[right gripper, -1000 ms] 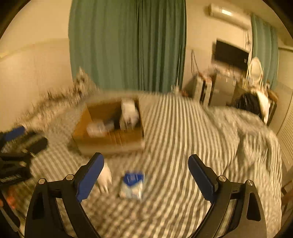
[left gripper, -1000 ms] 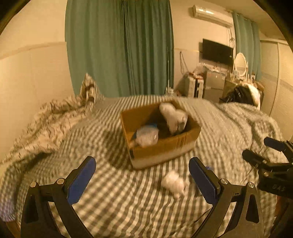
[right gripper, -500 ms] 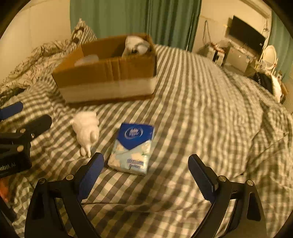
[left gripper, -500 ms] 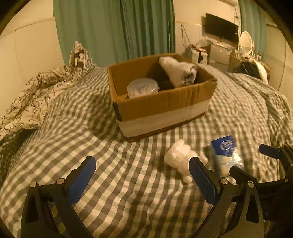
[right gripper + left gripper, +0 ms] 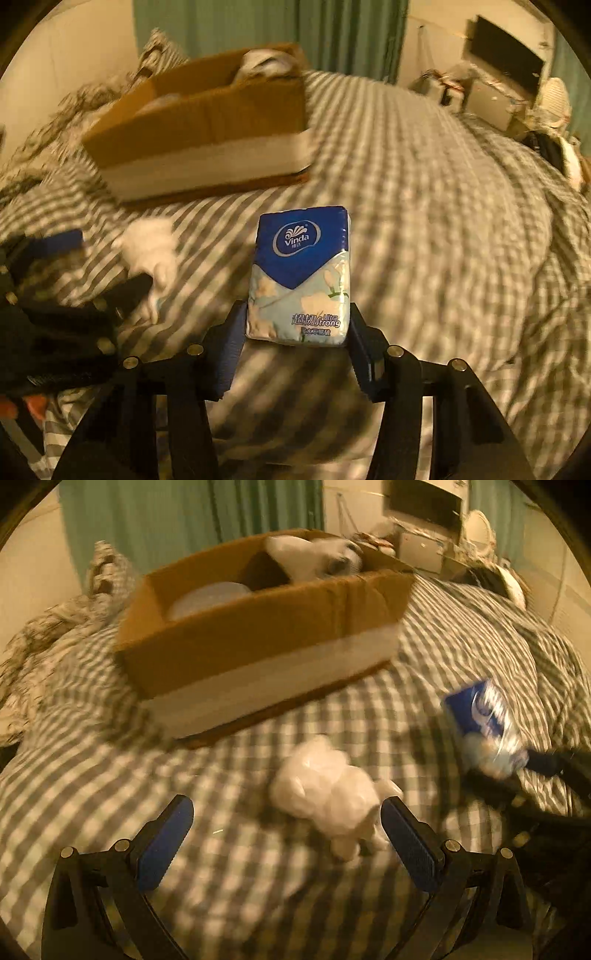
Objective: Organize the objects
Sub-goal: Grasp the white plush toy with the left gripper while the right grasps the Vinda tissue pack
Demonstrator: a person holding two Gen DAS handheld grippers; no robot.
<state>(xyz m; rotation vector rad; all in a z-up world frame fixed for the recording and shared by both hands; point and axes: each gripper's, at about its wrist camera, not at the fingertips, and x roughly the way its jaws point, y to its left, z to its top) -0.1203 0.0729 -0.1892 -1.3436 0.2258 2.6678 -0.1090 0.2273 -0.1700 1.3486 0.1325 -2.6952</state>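
While right gripper [image 5: 297, 332] clamps blue-white tissue pack [image 5: 301, 275], left gripper [image 5: 286, 836] gapes near blurred, seemingly white toy [image 5: 328, 794].

Dim, warm yellow light fills both fisheye views, edges bending into black vignettes, with motion blur throughout.

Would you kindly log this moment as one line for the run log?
right gripper: shut on tissue pack | left gripper: open, white toy between fingers, ungrasped | box: on bed, already holds items
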